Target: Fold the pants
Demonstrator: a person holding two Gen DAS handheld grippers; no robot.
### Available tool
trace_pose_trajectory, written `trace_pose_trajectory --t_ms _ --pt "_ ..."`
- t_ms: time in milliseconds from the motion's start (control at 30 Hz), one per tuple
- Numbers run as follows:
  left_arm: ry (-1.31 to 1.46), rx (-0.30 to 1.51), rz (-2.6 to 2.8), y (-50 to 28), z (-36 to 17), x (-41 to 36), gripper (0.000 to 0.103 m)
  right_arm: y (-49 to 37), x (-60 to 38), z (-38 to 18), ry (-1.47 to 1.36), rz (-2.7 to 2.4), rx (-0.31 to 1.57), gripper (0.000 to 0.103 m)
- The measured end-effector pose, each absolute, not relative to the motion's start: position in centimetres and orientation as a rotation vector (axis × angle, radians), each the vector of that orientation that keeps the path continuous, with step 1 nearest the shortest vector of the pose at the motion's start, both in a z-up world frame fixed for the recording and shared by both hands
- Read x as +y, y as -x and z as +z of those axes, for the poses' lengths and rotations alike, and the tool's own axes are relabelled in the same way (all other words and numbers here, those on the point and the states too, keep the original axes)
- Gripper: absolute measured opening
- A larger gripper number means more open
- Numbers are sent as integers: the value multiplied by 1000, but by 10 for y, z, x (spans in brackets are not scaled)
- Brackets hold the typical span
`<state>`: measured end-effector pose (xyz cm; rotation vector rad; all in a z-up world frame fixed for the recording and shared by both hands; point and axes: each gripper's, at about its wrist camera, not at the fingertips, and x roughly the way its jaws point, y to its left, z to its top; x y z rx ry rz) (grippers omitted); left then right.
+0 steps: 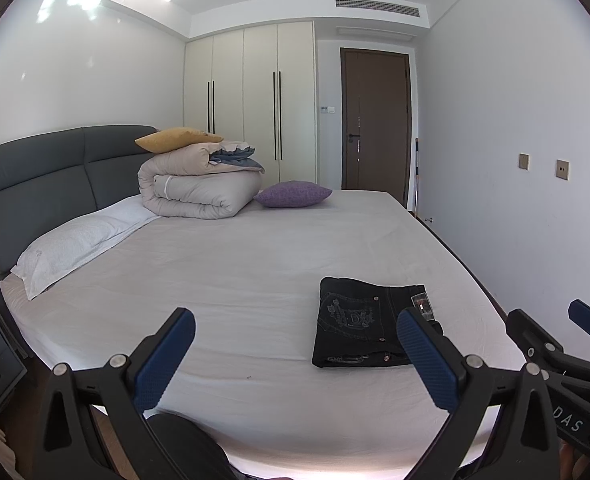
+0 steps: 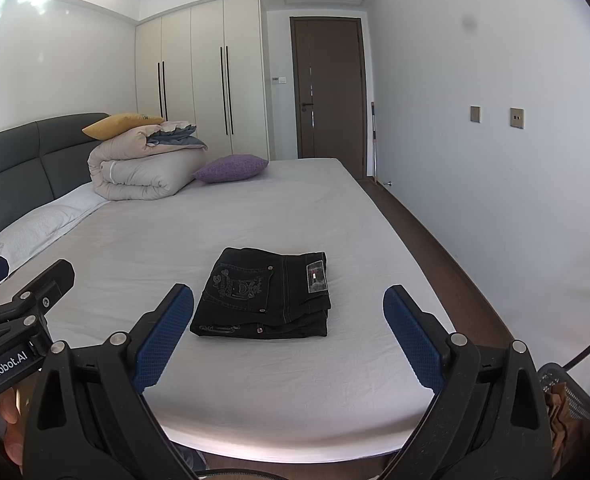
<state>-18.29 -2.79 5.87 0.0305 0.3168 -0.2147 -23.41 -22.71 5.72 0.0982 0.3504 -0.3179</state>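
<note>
From where I sit, the folding looks finished. The pants (image 2: 265, 294) lie on the bed (image 2: 255, 392) near its front edge as a compact, squarish stack of several layers, a back pocket and the waistband patch facing up, and I see no loose leg trailing out. At most I would judge that a small squaring of the edges is left; the lower layers jut slightly at the front.

The left gripper (image 1: 295, 356) has its jaws spread wide and holds nothing; the pants sit beyond and to its right, partly hidden behind its right finger. The right gripper (image 2: 289, 330) is likewise spread wide and empty, raised clear of the sheet, with the pants lying framed between its fingers but well short of touching them.

The pants are dark denim, stiff-looking, with pale stitching, embroidery on the pocket and small metal rivets. The sheet is pale, smooth cloth with faint creases. The finger pads (image 2: 163, 338) are blue and finely ribbed on black plastic frames.
</note>
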Motion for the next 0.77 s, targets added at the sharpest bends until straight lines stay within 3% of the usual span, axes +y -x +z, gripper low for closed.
trace_pose_trajectory --t_ms 767 --pt "-22 322 -230 180 53 -25 103 227 -229 43 -106 -311 364 97"
